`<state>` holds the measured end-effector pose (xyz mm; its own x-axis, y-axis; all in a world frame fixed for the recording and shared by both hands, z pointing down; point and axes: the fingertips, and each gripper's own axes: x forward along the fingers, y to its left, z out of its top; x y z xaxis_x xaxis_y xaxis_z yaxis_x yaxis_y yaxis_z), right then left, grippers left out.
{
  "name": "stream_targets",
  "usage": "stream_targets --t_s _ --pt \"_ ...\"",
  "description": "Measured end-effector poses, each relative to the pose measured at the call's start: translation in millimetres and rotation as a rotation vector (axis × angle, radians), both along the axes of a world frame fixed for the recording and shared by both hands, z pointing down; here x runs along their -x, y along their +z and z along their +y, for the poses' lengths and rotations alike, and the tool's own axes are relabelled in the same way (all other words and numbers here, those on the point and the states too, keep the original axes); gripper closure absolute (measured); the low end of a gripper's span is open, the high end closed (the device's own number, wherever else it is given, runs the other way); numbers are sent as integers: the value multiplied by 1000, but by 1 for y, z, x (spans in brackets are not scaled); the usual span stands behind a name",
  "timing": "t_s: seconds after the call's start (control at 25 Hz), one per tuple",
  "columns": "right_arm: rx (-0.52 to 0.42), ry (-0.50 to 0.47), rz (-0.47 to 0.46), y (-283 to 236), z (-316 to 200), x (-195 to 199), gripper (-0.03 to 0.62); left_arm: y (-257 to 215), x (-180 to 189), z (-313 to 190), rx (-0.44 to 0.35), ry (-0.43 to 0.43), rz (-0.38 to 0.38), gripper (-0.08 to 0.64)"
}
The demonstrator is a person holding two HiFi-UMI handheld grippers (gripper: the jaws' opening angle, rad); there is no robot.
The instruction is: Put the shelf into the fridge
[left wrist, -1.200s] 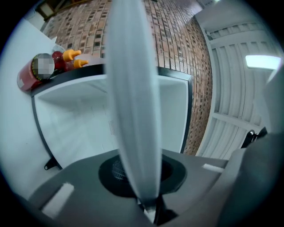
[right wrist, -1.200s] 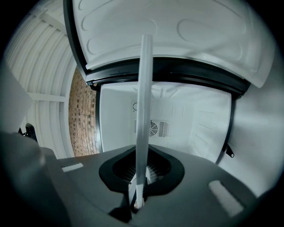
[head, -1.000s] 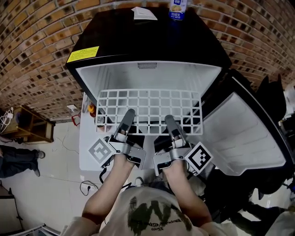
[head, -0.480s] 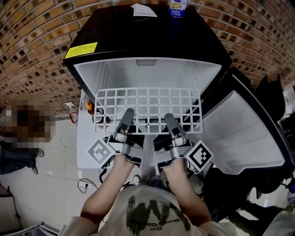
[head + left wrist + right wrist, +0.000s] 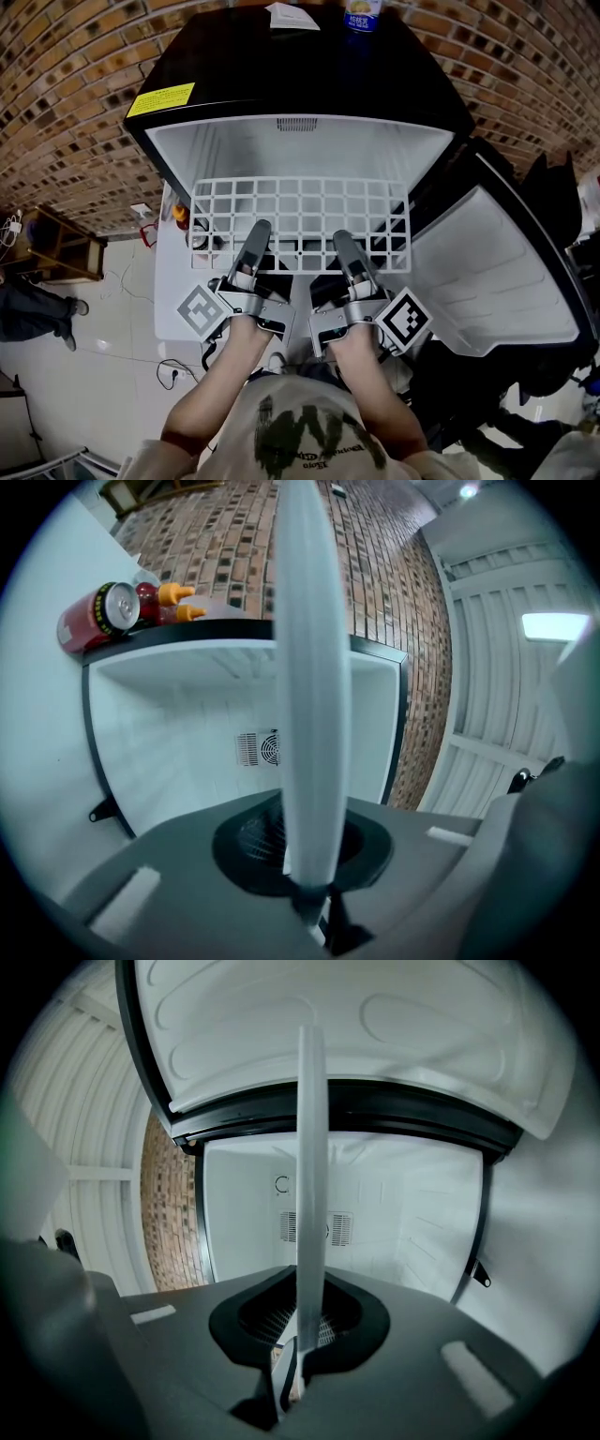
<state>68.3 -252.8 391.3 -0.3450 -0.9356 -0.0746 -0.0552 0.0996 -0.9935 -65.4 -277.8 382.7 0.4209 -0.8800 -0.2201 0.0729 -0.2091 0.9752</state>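
Both my left gripper (image 5: 259, 234) and right gripper (image 5: 343, 242) pinch the shelf's (image 5: 300, 206) near edge, holding it level at the fridge (image 5: 234, 150) mouth. Next, I reckon, I push it straight inward.

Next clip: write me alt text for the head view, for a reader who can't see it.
Seen from above, a person's left gripper and right gripper each clamp the near edge of a white grid shelf, held roughly level at the mouth of an open black fridge with a white interior. The fridge door stands open at the right.
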Motion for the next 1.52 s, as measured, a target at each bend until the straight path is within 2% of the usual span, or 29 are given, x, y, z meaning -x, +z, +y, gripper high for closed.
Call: stream_targets --t_s 0.24,0.36,0.52,0.76,1.0,1.28,1.52 --pt "12 4 -2 7 2 -1 563 3 -1 2 1 1 -21 554" --pt "-6 0 19 3 0 -2 565 3 -1 1 0 -4 -10 552" --pt "-10 -3 0 1 -2 -1 563 3 0 1 2 -4 11 552" --pt "-2 5 -8 8 1 -1 563 5 -1 2 1 2 -13 552" --pt "8 -12 -6 7 -12 -4 563 4 -3 -5 -8 -21 -2 552" --pt "-3 1 16 0 -23 -10 564 -5 -8 -20 -28 0 -61 552" --pt "-42 -5 54 -4 -39 -7 565 -6 -5 -33 -66 -8 -202 526"
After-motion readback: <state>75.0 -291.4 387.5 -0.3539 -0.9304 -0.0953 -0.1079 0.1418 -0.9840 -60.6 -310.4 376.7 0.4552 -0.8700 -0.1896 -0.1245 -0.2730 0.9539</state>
